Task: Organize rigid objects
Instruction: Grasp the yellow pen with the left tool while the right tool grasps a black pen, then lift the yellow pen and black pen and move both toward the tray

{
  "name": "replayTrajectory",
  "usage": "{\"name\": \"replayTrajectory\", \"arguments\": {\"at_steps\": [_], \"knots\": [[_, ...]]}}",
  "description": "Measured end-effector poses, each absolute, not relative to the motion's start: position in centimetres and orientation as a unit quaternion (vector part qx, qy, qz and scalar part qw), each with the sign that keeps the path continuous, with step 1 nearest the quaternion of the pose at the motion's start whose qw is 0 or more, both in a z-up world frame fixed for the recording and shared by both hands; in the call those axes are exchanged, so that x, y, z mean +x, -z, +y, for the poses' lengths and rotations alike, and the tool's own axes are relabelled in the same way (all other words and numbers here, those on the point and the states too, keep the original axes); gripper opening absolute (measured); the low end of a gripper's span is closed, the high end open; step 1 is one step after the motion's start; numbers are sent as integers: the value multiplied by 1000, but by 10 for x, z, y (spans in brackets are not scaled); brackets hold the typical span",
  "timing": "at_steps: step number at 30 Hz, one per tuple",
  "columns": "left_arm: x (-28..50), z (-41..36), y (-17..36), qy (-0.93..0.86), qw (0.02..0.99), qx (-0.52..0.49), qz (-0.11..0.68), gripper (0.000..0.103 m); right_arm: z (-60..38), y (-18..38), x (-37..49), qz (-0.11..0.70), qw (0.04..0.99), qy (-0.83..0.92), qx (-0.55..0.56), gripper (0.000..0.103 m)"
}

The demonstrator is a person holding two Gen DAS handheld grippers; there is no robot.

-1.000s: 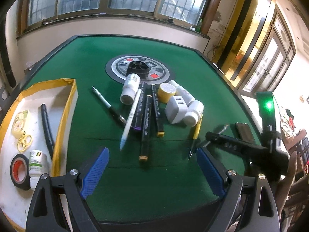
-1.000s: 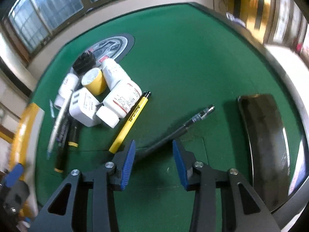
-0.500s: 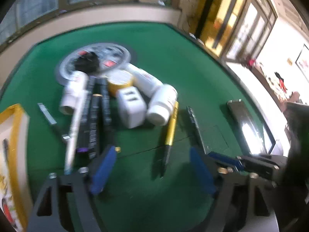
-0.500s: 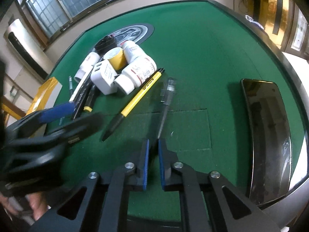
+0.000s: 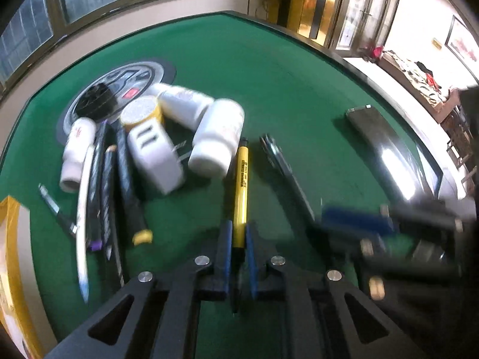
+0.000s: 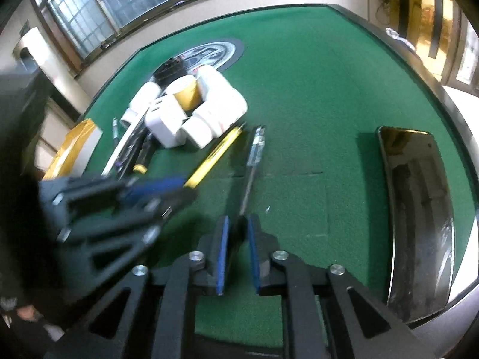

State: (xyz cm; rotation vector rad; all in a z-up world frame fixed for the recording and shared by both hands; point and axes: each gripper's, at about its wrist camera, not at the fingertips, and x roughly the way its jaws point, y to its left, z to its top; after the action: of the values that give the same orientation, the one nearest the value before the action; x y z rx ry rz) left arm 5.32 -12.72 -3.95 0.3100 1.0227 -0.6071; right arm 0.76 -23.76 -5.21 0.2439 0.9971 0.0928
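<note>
Green felt table (image 5: 269, 68): my left gripper (image 5: 238, 257) just clamped the yellow pen (image 5: 242, 179), right gripper (image 6: 238, 248) pinches the dark pen (image 6: 254, 155), jaws easing.

yellow box (image 5: 12, 257) cut off (left edge), blurred R gripper (image 5: 356, 224)

I see open green counter (image 6: 314, 89) between the dark phone (image 6: 416, 209) and the pile of bottles (image 6: 218, 107); left of the pile, pens (image 5: 107, 185) crowd it.

Black print runs along the yellow pen (image 5: 241, 179), too blurred to read.
</note>
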Motion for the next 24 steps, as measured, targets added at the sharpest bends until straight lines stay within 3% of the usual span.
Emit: {"name": "replayTrajectory", "arguments": {"at_steps": [7, 11, 13, 24], "knots": [[55, -120, 37, 306, 810, 153, 477, 12, -220, 54, 10, 463, 884, -8, 59, 16], [56, -123, 39, 307, 815, 167, 463, 12, -215, 56, 10, 455, 890, 5, 31, 9], [53, -124, 39, 306, 815, 171, 462, 8, -219, 55, 10, 456, 889, 2, 42, 8], [40, -117, 40, 289, 823, 148, 466, 9, -232, 56, 5, 454, 885, -21, 104, 8]]}}
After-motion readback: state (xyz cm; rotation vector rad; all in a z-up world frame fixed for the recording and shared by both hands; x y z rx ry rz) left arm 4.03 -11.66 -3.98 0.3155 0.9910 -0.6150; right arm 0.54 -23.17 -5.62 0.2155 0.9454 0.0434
